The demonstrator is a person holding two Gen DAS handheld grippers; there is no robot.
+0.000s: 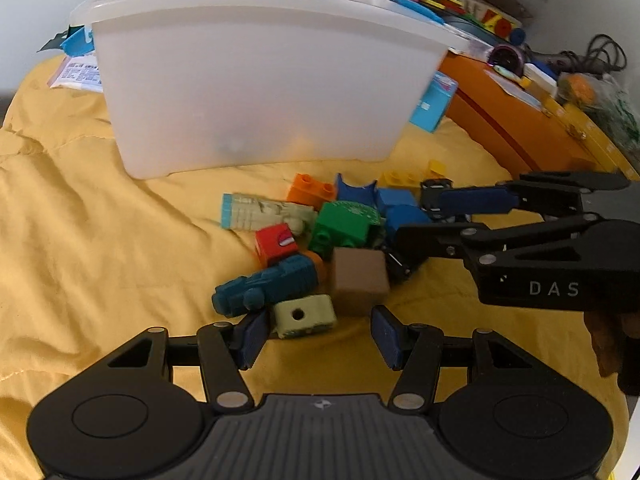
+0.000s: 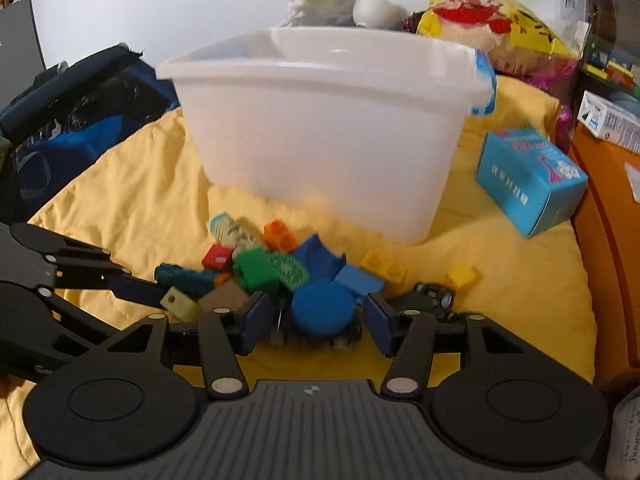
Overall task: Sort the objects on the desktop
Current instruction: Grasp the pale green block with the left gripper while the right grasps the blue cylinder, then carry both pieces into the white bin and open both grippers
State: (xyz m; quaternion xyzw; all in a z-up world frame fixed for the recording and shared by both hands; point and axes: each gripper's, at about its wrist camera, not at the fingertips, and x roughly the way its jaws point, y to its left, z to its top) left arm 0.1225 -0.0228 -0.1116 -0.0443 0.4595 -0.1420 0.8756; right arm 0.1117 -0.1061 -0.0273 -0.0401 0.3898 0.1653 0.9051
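A heap of toy pieces lies on a yellow bedspread (image 1: 100, 240) in front of a white plastic tub (image 1: 260, 92). My left gripper (image 1: 320, 338) is open just short of the heap. A pale green block with a hole (image 1: 306, 316) lies by its left finger, and a brown cube (image 1: 360, 280) sits just beyond. My right gripper (image 2: 316, 322) stands open around a round blue piece (image 2: 322, 310) that rests on a wheeled toy, with a gap at the left pad. In the left wrist view the right gripper (image 1: 416, 220) reaches in from the right.
The heap also holds a teal toy (image 1: 268, 284), a red cube (image 1: 276, 244), a green piece (image 1: 344, 224), an orange brick (image 1: 312, 190) and yellow bricks (image 2: 384, 266). A light blue box (image 2: 528, 180) lies right of the white plastic tub (image 2: 320, 152), by orange furniture (image 2: 608, 240). A dark bag (image 2: 80, 120) sits at the left.
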